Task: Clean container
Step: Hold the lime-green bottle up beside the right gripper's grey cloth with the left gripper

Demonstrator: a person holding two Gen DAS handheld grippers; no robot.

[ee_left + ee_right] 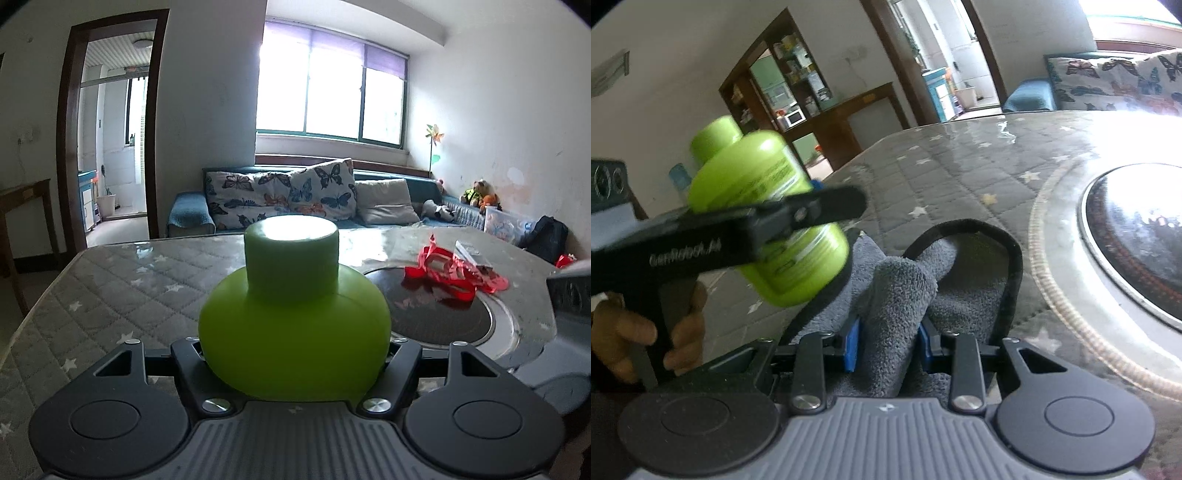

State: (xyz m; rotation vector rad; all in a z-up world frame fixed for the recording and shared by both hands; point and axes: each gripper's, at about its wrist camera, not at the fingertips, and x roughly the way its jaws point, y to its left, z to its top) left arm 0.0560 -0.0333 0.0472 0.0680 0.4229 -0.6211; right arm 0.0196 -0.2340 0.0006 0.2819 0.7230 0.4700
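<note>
Left gripper point(295, 354) is clamping the green container point(293, 317) by its body, holding it in the air above the near edge of the table point(122, 280). Right gripper point(886, 347) is pinching a grey cloth point(897, 295) just beside it. Risk: wiping pressure could be twisting the smooth round body out of the jaws. Long axis is running cap-far from the left wrist camera; in the right wrist view the cap is tilting up-left.
</note>
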